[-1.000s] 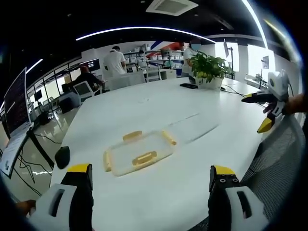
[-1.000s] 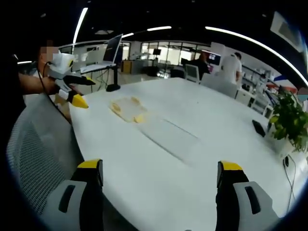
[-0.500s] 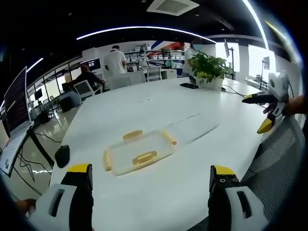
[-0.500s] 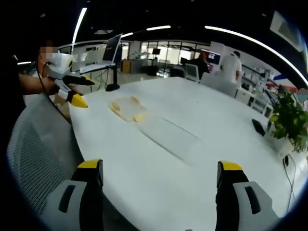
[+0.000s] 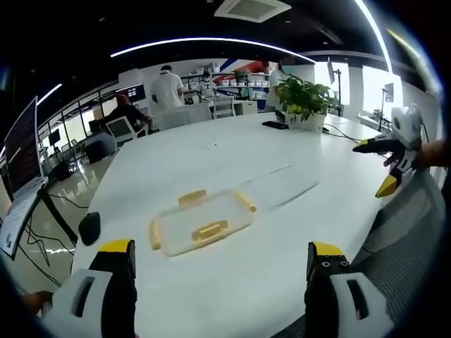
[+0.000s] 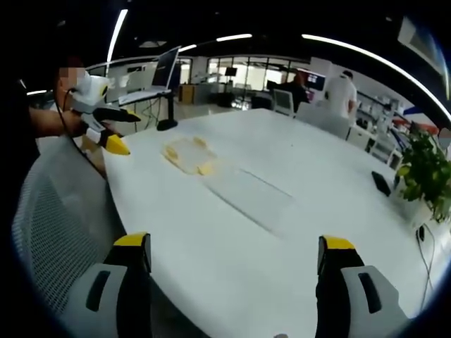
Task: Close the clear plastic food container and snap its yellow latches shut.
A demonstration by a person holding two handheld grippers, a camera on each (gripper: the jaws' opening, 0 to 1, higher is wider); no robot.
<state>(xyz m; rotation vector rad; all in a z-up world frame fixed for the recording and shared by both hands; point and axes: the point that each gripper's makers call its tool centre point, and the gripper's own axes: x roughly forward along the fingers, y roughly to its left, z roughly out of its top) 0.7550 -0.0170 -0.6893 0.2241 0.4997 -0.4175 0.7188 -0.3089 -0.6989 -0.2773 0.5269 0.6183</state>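
The clear plastic food container (image 5: 201, 224) lies flat on the white tabletop (image 5: 232, 162), its yellow latches (image 5: 211, 231) showing along its edges, ahead of the left gripper (image 5: 220, 264), whose fingers (image 5: 118, 260) stand wide apart and hold nothing. The right gripper (image 6: 235, 257) hovers near the tabletop's edge, well apart from the container, fingers likewise wide and empty. A potted plant (image 5: 306, 102) stands at the far end.

container (image 6: 189, 155) too small + blurred in right gripper view, can't tell if latches (image 5: 210, 231) are snapped. lid seating unclear in left gripper view too. left claw (image 6: 111, 134) cut partly by person's hand, jaw state unclear.
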